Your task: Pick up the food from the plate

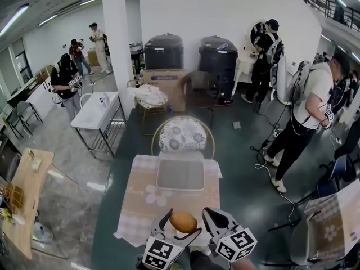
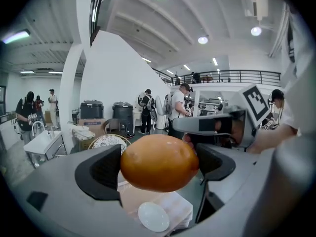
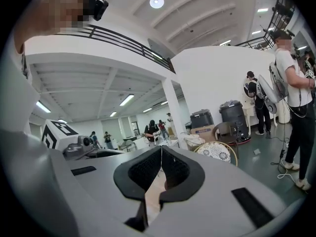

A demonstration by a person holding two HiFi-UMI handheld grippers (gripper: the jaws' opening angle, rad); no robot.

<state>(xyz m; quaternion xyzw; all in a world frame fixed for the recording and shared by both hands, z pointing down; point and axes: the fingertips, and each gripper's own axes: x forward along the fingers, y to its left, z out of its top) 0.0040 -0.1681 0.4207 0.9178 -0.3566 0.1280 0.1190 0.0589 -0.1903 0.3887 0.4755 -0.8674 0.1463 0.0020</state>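
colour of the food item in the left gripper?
Golden orange-brown, smooth and unpatterned. The food item in the left gripper shows best in the left gripper view.

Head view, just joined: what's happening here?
A person is working two handheld tools over a cloth-covered table. The left tool is shut on a round orange-brown food item, held in the air above the table. A white plate sits below it on the table and looks bare. The right tool is shut with nothing between its jaws, beside the left one.
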